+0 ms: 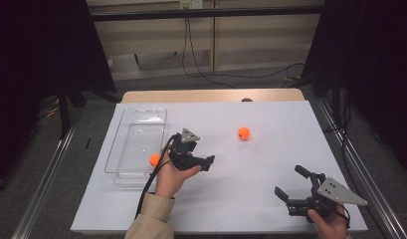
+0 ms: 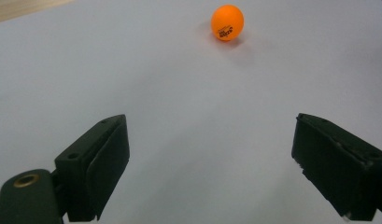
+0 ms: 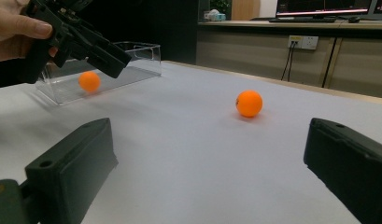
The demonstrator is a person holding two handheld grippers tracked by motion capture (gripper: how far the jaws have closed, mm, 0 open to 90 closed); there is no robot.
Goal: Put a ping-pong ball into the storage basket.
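I count two orange balls: one ball [image 1: 244, 133] on the open tabletop [image 1: 270, 164], the other ball [image 1: 154, 159] in the tray [image 1: 141, 117]. I see one clear tray. I have two hand-held grippers, a left hand-held gripper [image 1: 209, 163] and a right hand-held gripper [image 1: 290, 182], and one tabletop.

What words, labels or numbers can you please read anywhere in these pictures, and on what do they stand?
Nothing can be read for certain.
Orange table-tennis ball on the white table sheet: a small dark printed mark, too blurred to read.
Monitor on the far desk: lit screen, its content too small to read.
White wall socket plate: no legible marking.
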